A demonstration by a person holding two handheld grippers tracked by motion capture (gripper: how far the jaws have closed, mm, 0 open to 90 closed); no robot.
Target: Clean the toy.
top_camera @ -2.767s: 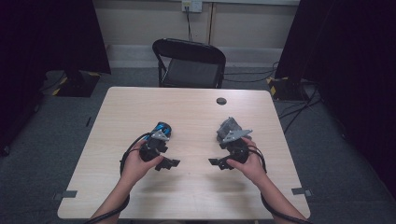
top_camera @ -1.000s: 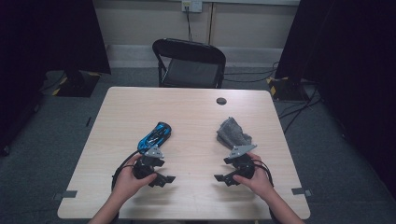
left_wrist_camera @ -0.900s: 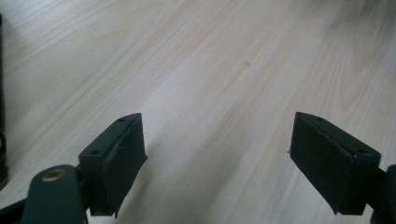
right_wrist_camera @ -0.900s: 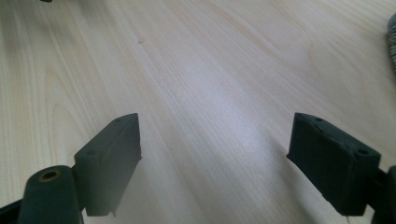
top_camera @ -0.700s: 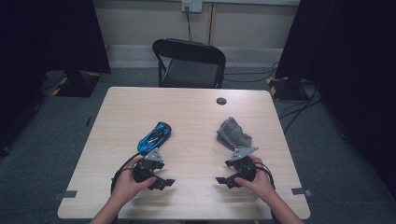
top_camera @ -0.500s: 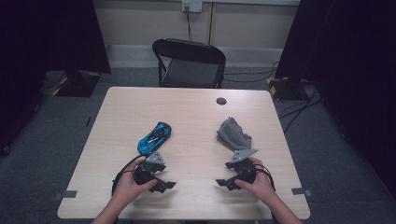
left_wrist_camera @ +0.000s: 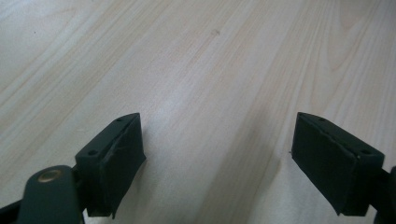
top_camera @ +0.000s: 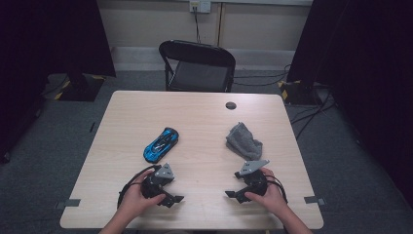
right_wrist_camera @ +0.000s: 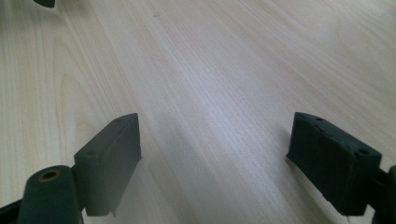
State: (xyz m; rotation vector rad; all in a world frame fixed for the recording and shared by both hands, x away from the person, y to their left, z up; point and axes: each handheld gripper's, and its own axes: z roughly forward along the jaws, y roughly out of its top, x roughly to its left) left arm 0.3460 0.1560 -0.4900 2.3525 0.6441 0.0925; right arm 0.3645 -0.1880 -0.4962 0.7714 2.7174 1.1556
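A blue toy car (top_camera: 161, 144) lies on the wooden table (top_camera: 195, 117), left of centre. A crumpled grey cloth (top_camera: 243, 141) lies right of centre. Both grippers rest near the front edge, each held in a hand, jaws pointing inward at one another. My left gripper (top_camera: 173, 192) sits just in front of the car, apart from it. My right gripper (top_camera: 232, 186) sits just in front of the cloth. In the left gripper view the left gripper (left_wrist_camera: 217, 163) stands open over bare wood. The right gripper (right_wrist_camera: 215, 163) is likewise open with nothing between its jaws.
A black folding chair (top_camera: 197, 68) stands behind the table's far edge. A small dark round disc (top_camera: 231, 105) sits on the table near the back. Tape marks (top_camera: 312, 200) sit at the front corners. Bare wood lies between the two grippers.
Both grippers have drawn back toward the front edge, away from the car and the cloth, which now lie free on the table. In the last half second little has moved.
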